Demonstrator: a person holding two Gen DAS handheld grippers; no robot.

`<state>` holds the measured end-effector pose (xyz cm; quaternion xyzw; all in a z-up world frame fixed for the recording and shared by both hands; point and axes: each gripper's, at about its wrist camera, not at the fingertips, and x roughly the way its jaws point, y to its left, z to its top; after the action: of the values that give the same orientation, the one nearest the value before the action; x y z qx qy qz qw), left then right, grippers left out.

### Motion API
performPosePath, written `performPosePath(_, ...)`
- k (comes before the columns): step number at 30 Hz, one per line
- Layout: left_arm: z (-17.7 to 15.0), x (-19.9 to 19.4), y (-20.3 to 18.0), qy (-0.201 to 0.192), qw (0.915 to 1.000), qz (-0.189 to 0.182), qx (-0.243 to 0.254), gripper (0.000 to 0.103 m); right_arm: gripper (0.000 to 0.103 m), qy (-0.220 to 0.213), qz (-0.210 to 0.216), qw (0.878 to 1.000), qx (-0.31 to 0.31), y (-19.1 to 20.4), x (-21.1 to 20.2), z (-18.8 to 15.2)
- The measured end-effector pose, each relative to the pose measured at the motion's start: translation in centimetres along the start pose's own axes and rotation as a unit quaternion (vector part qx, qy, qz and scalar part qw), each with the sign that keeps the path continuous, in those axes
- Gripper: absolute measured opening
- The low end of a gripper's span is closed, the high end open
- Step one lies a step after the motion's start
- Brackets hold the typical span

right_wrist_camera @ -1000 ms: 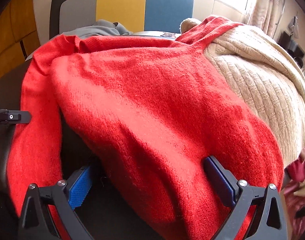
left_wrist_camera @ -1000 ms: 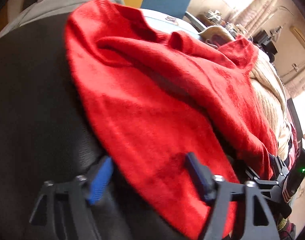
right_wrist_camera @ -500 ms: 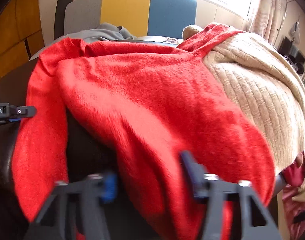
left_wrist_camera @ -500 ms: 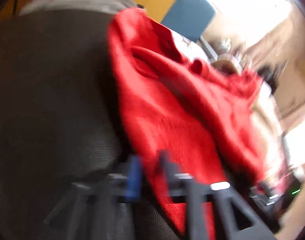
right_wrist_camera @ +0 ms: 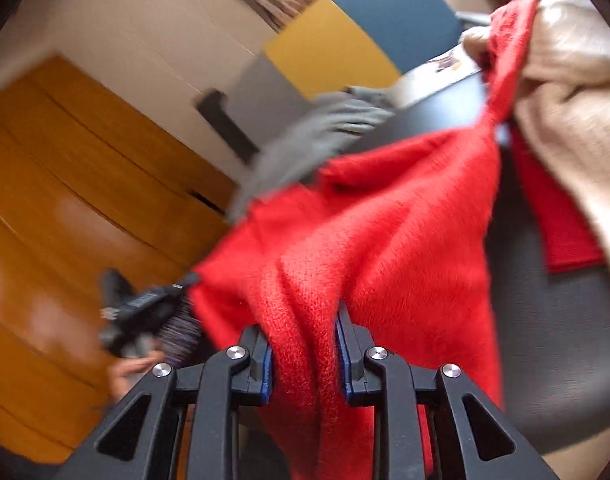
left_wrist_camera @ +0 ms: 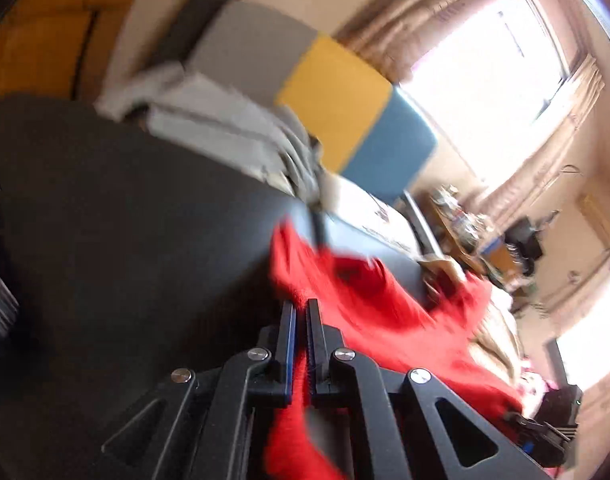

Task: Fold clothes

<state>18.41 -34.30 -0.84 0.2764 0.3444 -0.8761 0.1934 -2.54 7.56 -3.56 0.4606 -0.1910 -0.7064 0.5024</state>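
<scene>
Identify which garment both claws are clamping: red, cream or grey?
The red sweater: its knit is bunched between both claws. The cream knit and grey garment lie untouched.

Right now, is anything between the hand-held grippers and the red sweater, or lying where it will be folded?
Nothing is between them: both the left hand-held gripper and the right hand-held gripper are clamped on the red sweater. Its far end, though, is tangled with the beige sweater on the dark surface.
</scene>
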Motion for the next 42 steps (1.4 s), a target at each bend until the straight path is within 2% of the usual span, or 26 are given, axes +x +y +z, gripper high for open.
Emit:
performPosePath(1, 1.3, -0.4, 0.4, -0.006, 0.9997, 0.023, 0.005, 0.004, 0.025, 0.0, 0.007, 1.0, 0.007, 0.0, 0.3, 0.2)
performPosePath(3, 3.4, -0.5, 1.1, -0.012, 0.9979, 0.064, 0.002, 0.004, 0.038, 0.022, -0.009, 1.0, 0.015, -0.6, 1.7, -0.1)
performPosePath(4, 4.0, -0.6, 1.6, -0.014, 0.9965, 0.082, -0.006, 0.004, 0.047, 0.032, -0.025, 0.999, 0.022, -1.0, 2.4, -0.4)
performPosePath(5, 4.4, -1.1, 2.4, -0.018, 0.995, 0.097, -0.016, 0.004, 0.068, 0.044, -0.041, 0.998, 0.027, -1.5, 2.9, -0.8)
performPosePath(6, 4.5, -1.3, 2.8, -0.021, 0.9944, 0.101, -0.023, 0.007, 0.08, 0.056, -0.055, 0.996, 0.03, -1.9, 3.4, -1.2)
performPosePath(9, 3.2, -2.2, 3.8, -0.022, 0.9944, 0.094, -0.042, 0.012, 0.08, 0.078, -0.084, 0.993, 0.03, -2.6, 4.0, -2.7)
performPosePath(11, 0.3, -2.2, 3.7, 0.012, 0.9982, 0.051, -0.028, 0.012, 0.082, 0.079, -0.099, 0.992, 0.023, -2.9, 3.6, -3.2)
performPosePath(13, -3.1, -1.4, 2.7, 0.055, 0.9985, 0.003, -0.006, 0.012, 0.084, 0.072, -0.122, 0.99, 0.014, -3.2, 2.9, -3.3)
performPosePath(16, -8.7, 1.2, 0.6, 0.127, 0.9906, -0.051, 0.012, 0.014, 0.085, 0.072, -0.145, 0.987, 0.013, -4.2, 2.2, -3.4)
performPosePath(18, -12.5, 3.4, -0.5, 0.169, 0.9824, -0.078, -0.002, 0.014, 0.085, 0.076, -0.146, 0.986, 0.018, -5.0, 1.8, -3.7)
performPosePath(20, -15.2, 5.6, -1.1, 0.199, 0.9748, -0.095, -0.03, 0.015, 0.086, 0.083, -0.129, 0.988, 0.028, -5.5, 1.3, -4.3)
performPosePath(23, -17.0, 7.9, -2.2, 0.213, 0.9711, -0.096, -0.048, 0.015, 0.089, 0.103, -0.098, 0.989, 0.036, -5.4, 1.2, -5.7)
performPosePath(25, -17.2, 8.8, -2.9, 0.202, 0.9731, -0.096, -0.057, 0.016, 0.09, 0.122, -0.086, 0.988, 0.03, -5.0, 1.4, -6.8)
performPosePath(29, -16.1, 10.5, -3.3, 0.18, 0.9728, -0.112, -0.095, 0.022, 0.091, 0.127, -0.075, 0.988, 0.034, -4.9, 2.6, -8.0)
performPosePath(31, -16.0, 11.0, -3.3, 0.18, 0.973, -0.103, -0.101, 0.023, 0.091, 0.126, -0.073, 0.989, 0.035, -5.0, 3.3, -8.4)
performPosePath(32, -16.0, 11.4, -3.4, 0.183, 0.9727, -0.099, -0.104, 0.023, 0.089, 0.12, -0.079, 0.989, 0.026, -4.9, 3.5, -8.4)
performPosePath(35, -15.8, 12.1, -3.5, 0.191, 0.9695, -0.1, -0.117, 0.024, 0.058, 0.102, -0.09, 0.991, -0.012, -4.2, 3.9, -7.9)
performPosePath(37, -15.7, 12.1, -3.5, 0.187, 0.9703, -0.099, -0.116, 0.019, 0.052, 0.094, -0.089, 0.991, -0.023, -4.0, 3.9, -7.6)
performPosePath(39, -14.5, 10.1, -3.1, 0.172, 0.9739, -0.104, -0.106, 0.008, 0.039, 0.084, -0.085, 0.992, -0.033, -3.6, 3.6, -7.0)
performPosePath(40, -13.8, 9.1, -2.9, 0.164, 0.9755, -0.106, -0.101, 0.007, 0.035, 0.076, -0.074, 0.994, -0.033, -3.4, 3.2, -6.7)
performPosePath(41, -13.2, 8.1, -2.7, 0.156, 0.9771, -0.108, -0.096, 0.007, 0.024, 0.066, -0.059, 0.995, -0.033, -3.1, 2.7, -6.2)
performPosePath(42, -12.6, 7.1, -2.5, 0.148, 0.9785, -0.11, -0.091, 0.006, 0.023, 0.056, -0.048, 0.997, -0.035, -2.7, 2.2, -5.9)
